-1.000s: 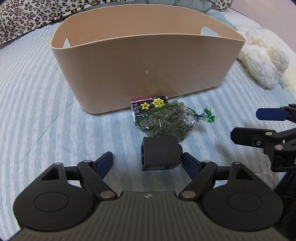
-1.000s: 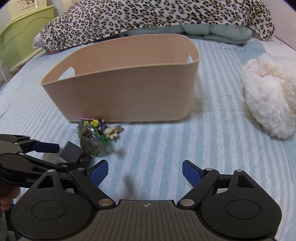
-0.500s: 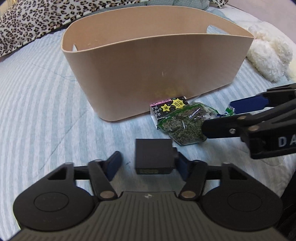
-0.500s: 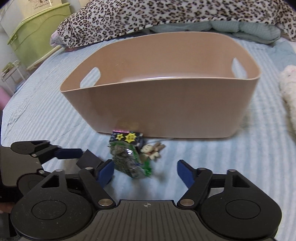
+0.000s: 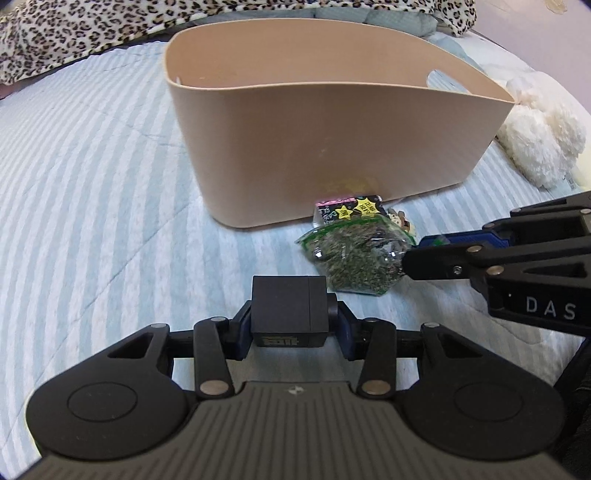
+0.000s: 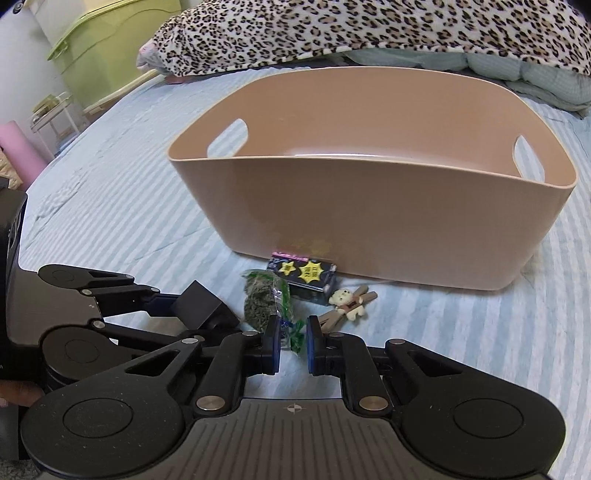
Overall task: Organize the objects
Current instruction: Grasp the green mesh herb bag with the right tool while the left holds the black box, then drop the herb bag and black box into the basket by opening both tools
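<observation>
My left gripper (image 5: pixel 291 328) is shut on a black box (image 5: pixel 289 315), which also shows in the right wrist view (image 6: pixel 197 303). My right gripper (image 6: pixel 292 345) has closed on the green end of a clear bag of dried herbs (image 6: pixel 266 303), which also shows in the left wrist view (image 5: pixel 354 254). The bag lies on the striped bed in front of a beige tub (image 6: pixel 369 210). A black packet with yellow stars (image 6: pixel 304 277) and a small bear clip (image 6: pixel 349 301) lie against the tub's front wall.
A white plush toy (image 5: pixel 535 140) lies to the right of the tub (image 5: pixel 332 147). A leopard-print blanket (image 6: pixel 351 33) covers the far end of the bed. A green storage bin (image 6: pixel 99 55) stands at the far left.
My left gripper has closed on the black box. My right gripper has moved left to the herb bag and closed on its green end.
</observation>
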